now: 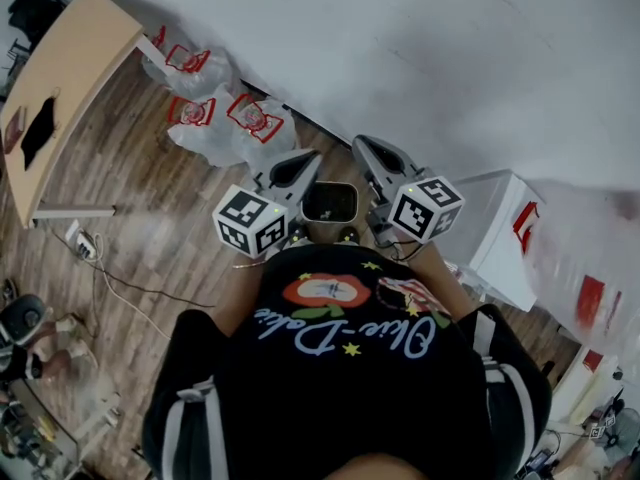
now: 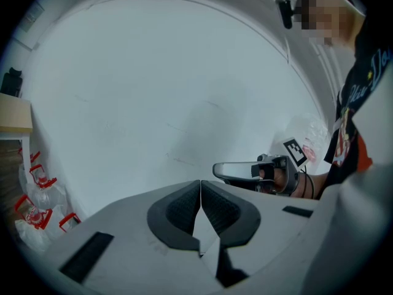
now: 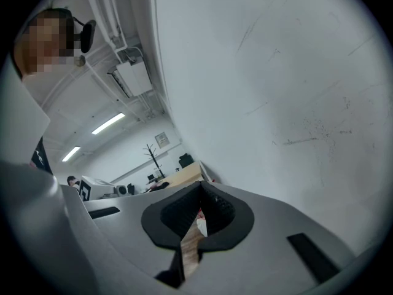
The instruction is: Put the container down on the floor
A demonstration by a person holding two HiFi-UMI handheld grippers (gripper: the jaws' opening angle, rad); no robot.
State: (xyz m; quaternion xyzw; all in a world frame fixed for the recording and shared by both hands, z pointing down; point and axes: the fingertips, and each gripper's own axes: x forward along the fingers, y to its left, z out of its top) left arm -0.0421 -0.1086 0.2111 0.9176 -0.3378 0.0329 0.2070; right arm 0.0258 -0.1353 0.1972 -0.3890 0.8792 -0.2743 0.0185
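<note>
I'm holding the left gripper [image 2: 201, 183] with its jaws closed and empty, and the right gripper [image 3: 200, 187] the same, both facing the white wall [image 1: 480, 58]. The white container [image 1: 497, 236] is standing on the wooden floor [image 1: 150, 238], just right of the right jaws.

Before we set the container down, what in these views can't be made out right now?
- Head view: floor at the person's feet hidden by the torso.
- Head view: white box has its left edge behind the right gripper; whether it is the container is unclear.
- Head view: dark item between the left gripper and the right one, too small to identify.
- Gripper views: mostly wall; the box is not findable in either.
</note>
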